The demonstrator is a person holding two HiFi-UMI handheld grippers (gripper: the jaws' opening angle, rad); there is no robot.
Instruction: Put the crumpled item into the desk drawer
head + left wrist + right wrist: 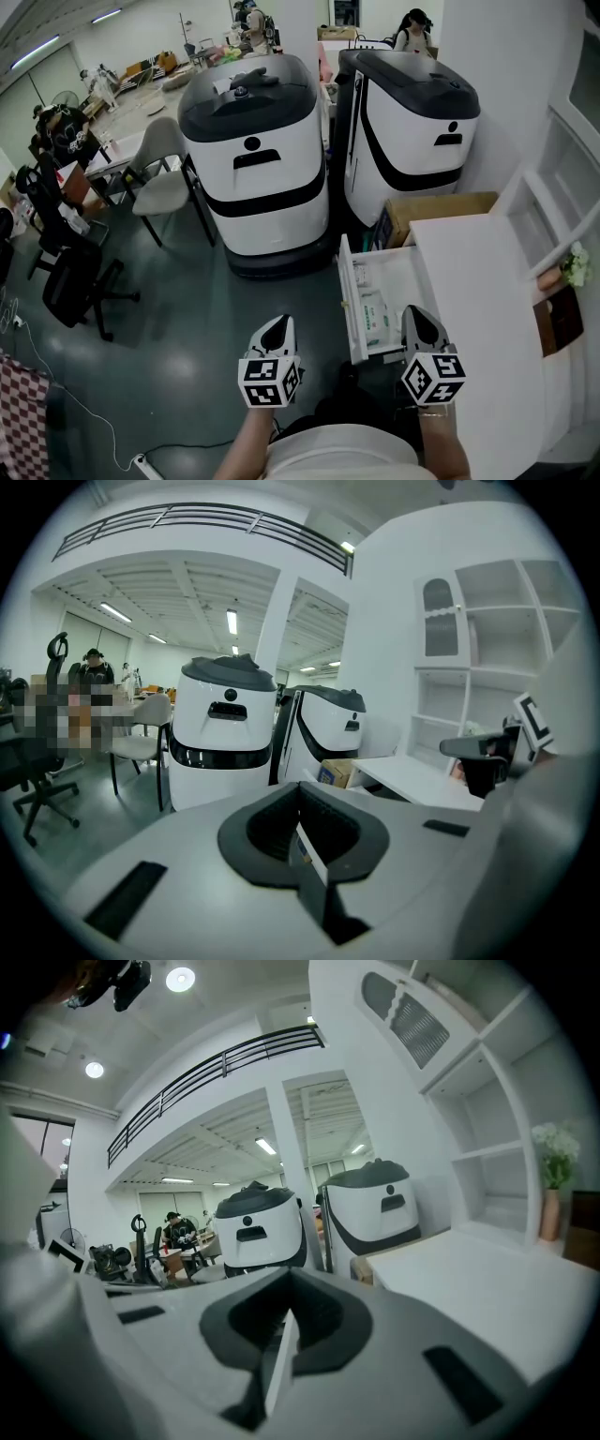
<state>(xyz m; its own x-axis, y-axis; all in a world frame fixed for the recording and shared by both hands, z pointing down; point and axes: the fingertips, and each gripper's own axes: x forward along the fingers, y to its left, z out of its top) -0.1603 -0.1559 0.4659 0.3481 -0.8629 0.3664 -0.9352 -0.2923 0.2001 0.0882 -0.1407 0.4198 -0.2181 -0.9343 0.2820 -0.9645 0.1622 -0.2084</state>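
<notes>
Left claw (277, 329) and right claw (419, 323) both shut and empty, held near the body, presumably because the white crumpled item (374, 315) already lies in the open drawer (350, 305), left of the tabletop (478, 281).

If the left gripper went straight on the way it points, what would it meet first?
Most likely the left white machine, low on its front; only bare floor lies between. The left gripper tilts slightly down, so it might reach the floor first.
</notes>
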